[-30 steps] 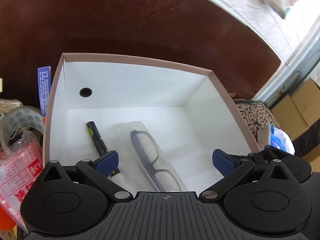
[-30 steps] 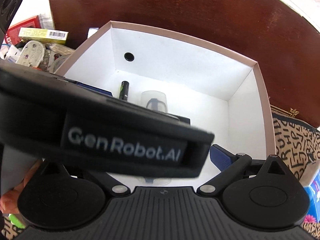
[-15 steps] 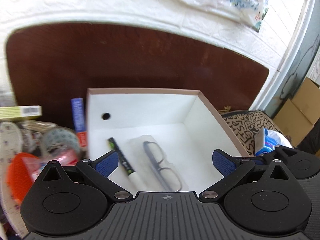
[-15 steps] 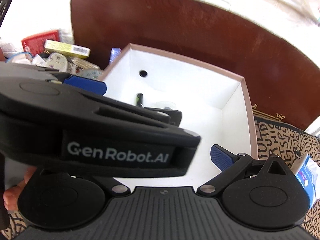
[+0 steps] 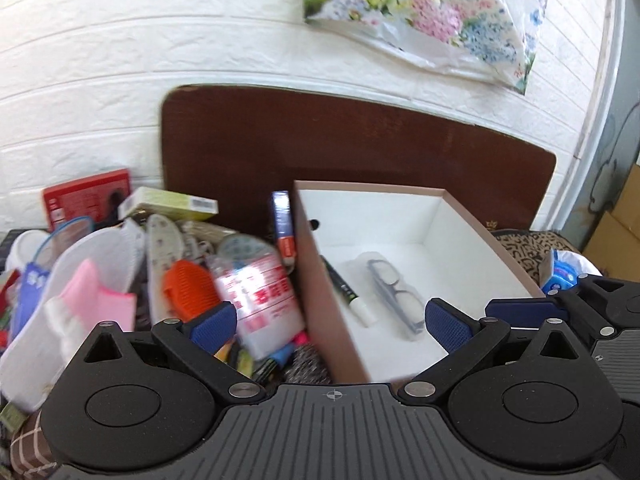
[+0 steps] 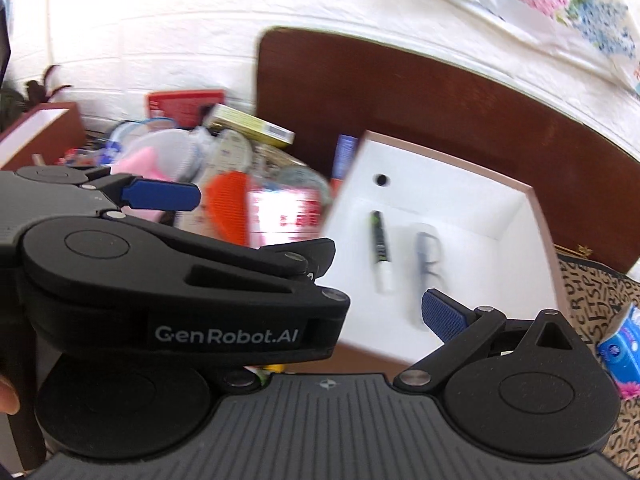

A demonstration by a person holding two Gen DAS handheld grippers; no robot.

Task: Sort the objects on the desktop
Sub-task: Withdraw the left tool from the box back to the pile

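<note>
Where the dark brown wooden board (image 5: 360,148) leans against the white brick-pattern wall (image 5: 160,32), a pink-rimmed cardboard box with a smooth white inside (image 5: 404,216) stands open, a small round hole in its far wall. On its floor lie two things side by side, apart from each other: a slim black marker with a green band and a white cap (image 5: 348,288), and a pair of dark-framed glasses in a clear plastic sleeve (image 5: 394,292).

Left of the box, touching its brown outer wall, a loose heap of desktop objects is piled: an orange ribbed plastic brush (image 5: 188,292), a glossy clear packet printed in red (image 5: 260,296), a soft pink cloth (image 5: 96,300) in a white mesh holder, a flat red carton (image 5: 88,196), a yellow-green carton with a barcode (image 5: 168,202) and an upright blue tube (image 5: 282,216). Motion blur softens the finer details.

Matt black with blue rubber-textured pads, the left gripper (image 5: 328,320) has its jaws spread wide and empty, straddling the box's near left wall. In the right wrist view the right gripper (image 6: 340,312) shows one blue pad (image 6: 442,316) over the box's near edge; the left gripper's body hides its other finger, yet that pad stands far off centre, so the jaws gape and hold nothing.
</note>
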